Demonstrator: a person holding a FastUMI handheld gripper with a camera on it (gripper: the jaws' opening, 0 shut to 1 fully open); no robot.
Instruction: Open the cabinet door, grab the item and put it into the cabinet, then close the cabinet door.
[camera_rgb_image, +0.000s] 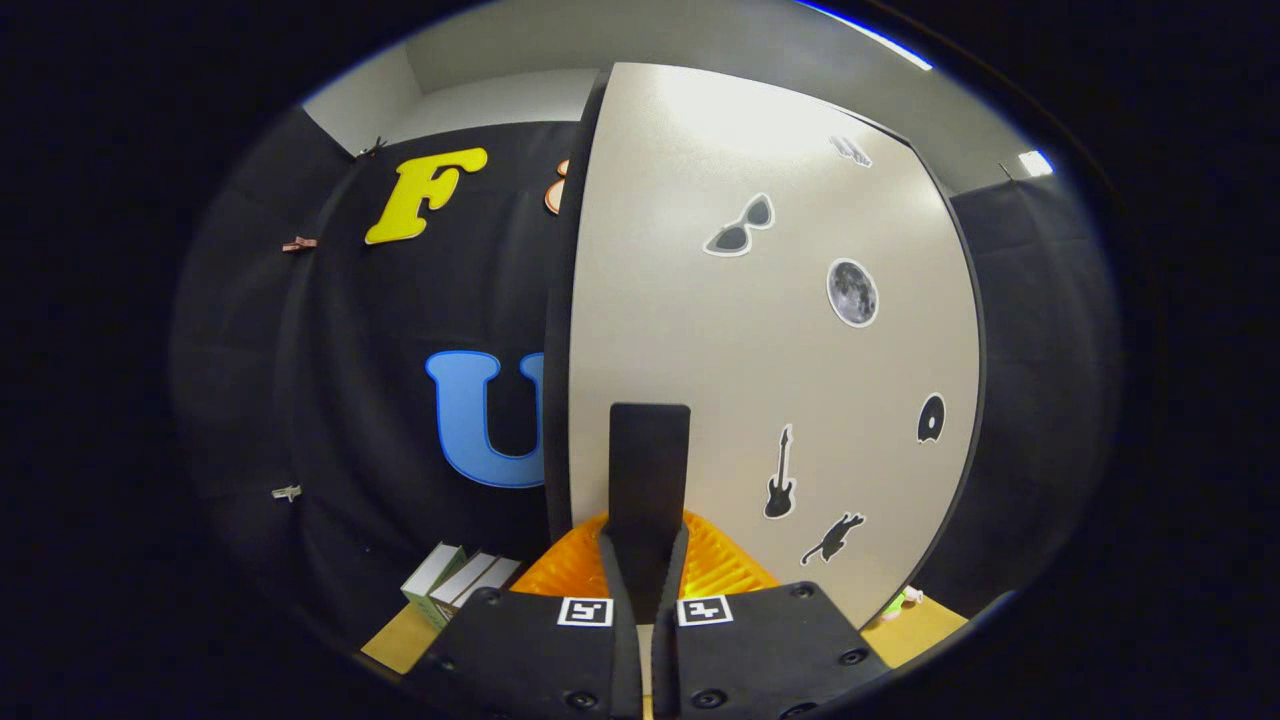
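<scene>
Black handle (648, 480) stood pinched by the gripper (645, 590) against the pale cabinet door (760, 350), whose left edge met open booth space.

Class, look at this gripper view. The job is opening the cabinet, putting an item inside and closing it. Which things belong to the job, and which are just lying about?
Belongs to the job:
- cabinet door
- black door handle, with the gripper shut on it

Just lying about:
- green and white boxes beside the cabinet
- stickers on the door, such as the guitar sticker
</scene>
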